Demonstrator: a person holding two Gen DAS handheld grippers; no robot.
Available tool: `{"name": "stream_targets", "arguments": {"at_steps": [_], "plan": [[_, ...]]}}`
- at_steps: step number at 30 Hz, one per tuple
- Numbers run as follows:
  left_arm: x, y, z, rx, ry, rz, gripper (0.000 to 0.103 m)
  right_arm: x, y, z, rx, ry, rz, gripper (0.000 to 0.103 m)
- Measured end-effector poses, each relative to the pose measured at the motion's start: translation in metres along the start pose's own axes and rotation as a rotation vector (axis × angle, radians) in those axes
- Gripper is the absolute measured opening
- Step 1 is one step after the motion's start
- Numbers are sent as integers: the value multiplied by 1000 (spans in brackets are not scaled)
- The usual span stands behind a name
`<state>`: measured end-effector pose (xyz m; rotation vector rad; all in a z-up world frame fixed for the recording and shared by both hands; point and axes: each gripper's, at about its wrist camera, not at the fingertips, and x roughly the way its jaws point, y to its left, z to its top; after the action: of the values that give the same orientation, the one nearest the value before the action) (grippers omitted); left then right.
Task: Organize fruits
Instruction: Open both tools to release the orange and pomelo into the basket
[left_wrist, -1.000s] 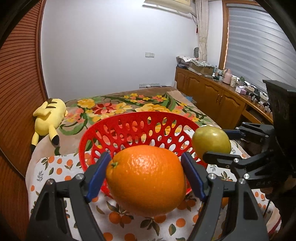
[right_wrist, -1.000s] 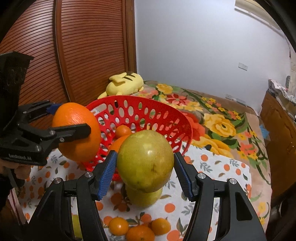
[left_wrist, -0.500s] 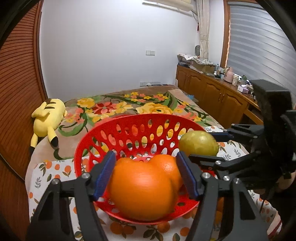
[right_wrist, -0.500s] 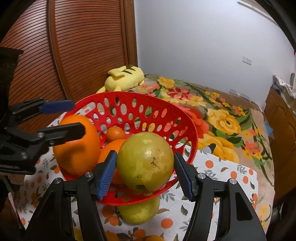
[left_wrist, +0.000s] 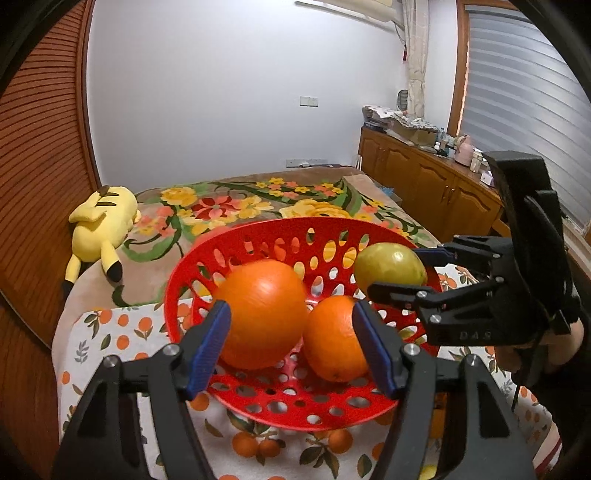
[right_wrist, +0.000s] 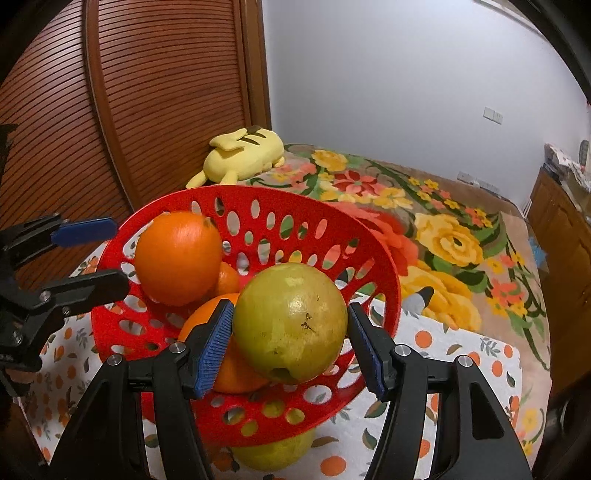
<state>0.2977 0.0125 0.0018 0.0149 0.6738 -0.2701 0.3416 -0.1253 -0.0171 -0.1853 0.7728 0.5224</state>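
A red perforated basket (left_wrist: 258, 236) (right_wrist: 376, 258) stands on the orange-print tablecloth. A large orange (left_wrist: 262, 314) (right_wrist: 177, 258) sits inside it at the left, just past my left gripper (left_wrist: 291, 347), which is open and no longer touches it. A second orange (left_wrist: 332, 339) (right_wrist: 229, 365) and a small orange (right_wrist: 229, 277) also lie in the basket. My right gripper (right_wrist: 290, 343) (left_wrist: 402, 271) is shut on a yellow-green pear (right_wrist: 291, 321) (left_wrist: 388, 266) and holds it over the basket's right side.
Another pear (right_wrist: 273, 450) and small oranges (left_wrist: 255, 443) lie on the cloth (right_wrist: 461, 354) in front of the basket. A yellow plush toy (left_wrist: 103, 221) (right_wrist: 243, 155) lies on the flowered bed behind. A wooden slatted door is left, cabinets (left_wrist: 424, 184) right.
My left gripper moved over the basket, opened and let the large orange drop into it. My right gripper carried the pear forward over the basket rim.
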Motion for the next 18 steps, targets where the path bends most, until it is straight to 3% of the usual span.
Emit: {"name": "stream_targets", "arguments": {"at_steps": [8, 11, 18], "plan": [[-3, 2, -4, -1, 2, 6, 68, 6, 1, 3, 3, 6, -14, 64], [-6, 2, -5, -1, -1, 8, 68, -1, 1, 5, 13, -18, -15, 70], [-19, -2, -8, 11, -15, 13, 68, -25, 7, 2, 12, -55, -4, 70]]}}
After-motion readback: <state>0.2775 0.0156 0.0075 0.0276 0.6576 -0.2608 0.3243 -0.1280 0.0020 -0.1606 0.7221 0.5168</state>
